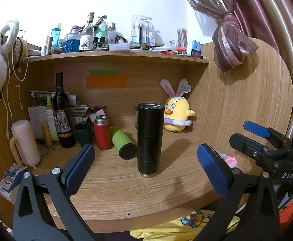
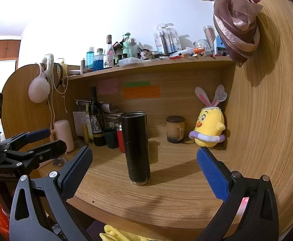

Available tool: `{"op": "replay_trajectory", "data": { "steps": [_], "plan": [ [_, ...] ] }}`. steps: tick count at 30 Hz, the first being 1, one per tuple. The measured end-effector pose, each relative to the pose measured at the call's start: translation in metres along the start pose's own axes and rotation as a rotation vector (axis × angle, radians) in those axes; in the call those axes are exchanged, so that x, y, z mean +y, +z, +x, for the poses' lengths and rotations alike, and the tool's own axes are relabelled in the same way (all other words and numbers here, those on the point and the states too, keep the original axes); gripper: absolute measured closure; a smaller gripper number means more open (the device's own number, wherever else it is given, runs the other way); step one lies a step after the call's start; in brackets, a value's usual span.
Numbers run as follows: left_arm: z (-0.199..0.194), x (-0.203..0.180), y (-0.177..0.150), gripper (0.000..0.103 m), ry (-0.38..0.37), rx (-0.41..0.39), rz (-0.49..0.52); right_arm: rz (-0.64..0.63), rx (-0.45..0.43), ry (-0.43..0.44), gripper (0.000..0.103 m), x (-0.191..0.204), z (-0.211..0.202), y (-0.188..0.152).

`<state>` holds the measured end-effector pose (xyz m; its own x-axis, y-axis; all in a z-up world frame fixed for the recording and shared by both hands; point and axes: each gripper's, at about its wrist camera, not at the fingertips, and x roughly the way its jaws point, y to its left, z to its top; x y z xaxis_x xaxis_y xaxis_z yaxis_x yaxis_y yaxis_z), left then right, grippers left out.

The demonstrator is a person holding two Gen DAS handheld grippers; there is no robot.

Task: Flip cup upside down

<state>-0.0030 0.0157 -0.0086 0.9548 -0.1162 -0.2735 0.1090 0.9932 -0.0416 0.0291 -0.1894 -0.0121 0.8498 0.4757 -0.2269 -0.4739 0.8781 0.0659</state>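
- Step: pre-grasp. Black cup (image 1: 149,140) stands upright, mouth up, on the desk (image 1: 110,180), untouched.
- Left gripper (image 1: 146,164): jaws spread wide, empty; cup ahead, centred between the pads.
- Right gripper (image 2: 144,168): also wide open, empty; cup ahead, slightly left of centre.
- Next, likely: advance one claw, clamp mid-body, lift, invert.
- Green bottle (image 1: 124,143) lies just left of the cup; keep clear.

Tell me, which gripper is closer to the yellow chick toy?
The right gripper. It sits on the chick toy's side of the tall black cup; the left gripper is further over, toward the bottles. Both are open and hang back at the desk's front edge.
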Motion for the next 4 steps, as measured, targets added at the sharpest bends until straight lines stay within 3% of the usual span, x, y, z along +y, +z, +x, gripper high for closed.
{"op": "replay_trajectory", "data": {
  "steps": [4],
  "plan": [
    [0.0012,0.0008,-0.0010,0.000,-0.007,0.008,-0.006,0.000,0.003,0.001,0.000,0.0006,0.0000,-0.0010]
  ]
}}
